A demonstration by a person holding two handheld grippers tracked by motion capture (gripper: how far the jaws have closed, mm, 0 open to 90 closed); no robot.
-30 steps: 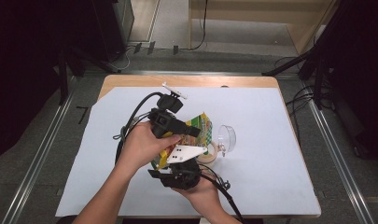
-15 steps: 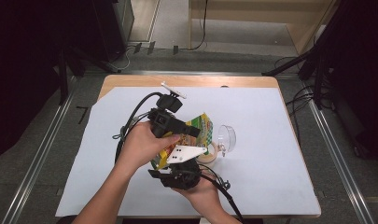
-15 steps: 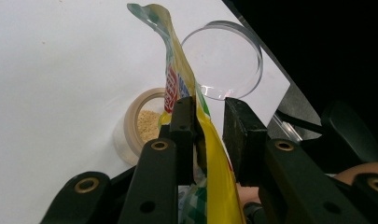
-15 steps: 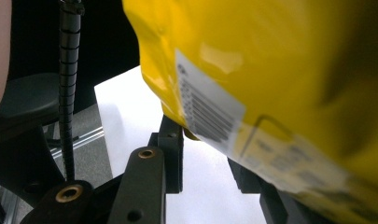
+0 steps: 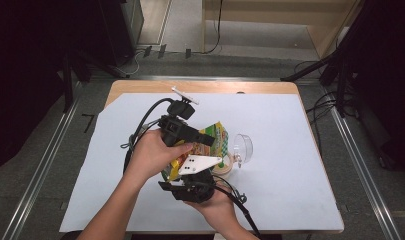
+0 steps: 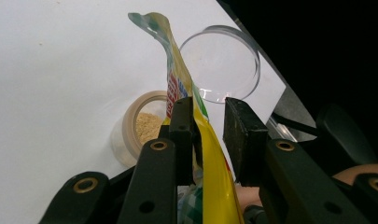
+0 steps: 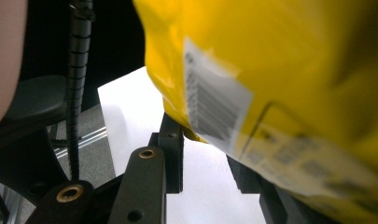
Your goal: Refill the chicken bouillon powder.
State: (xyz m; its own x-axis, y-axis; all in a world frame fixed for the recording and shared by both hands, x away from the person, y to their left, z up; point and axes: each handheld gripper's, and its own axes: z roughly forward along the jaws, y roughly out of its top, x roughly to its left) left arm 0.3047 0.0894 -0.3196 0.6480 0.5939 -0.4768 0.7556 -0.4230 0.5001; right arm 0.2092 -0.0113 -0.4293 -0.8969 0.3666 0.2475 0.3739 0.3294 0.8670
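Note:
A yellow and green snack bag (image 5: 220, 137) hangs tilted over a small round jar (image 5: 224, 166) of tan powder (image 6: 147, 126). My left gripper (image 5: 207, 140) comes in from the left and is shut on the bag's side. In the left gripper view the bag (image 6: 177, 70) runs between the jaws of the left gripper (image 6: 207, 105), its top corner pointing towards the clear lid (image 6: 221, 63). My right gripper (image 5: 195, 175) reaches up from below, shut on the bag's lower end. Its own view has the barcoded bag (image 7: 270, 70) over the right gripper (image 7: 203, 149), hiding one jaw.
The clear lid (image 5: 244, 148) stands on edge just right of the jar. A white sheet (image 5: 300, 165) covers the wooden table (image 5: 140, 87). Black cables (image 5: 140, 125) loop left of my hands. Metal rails run along the floor on both sides.

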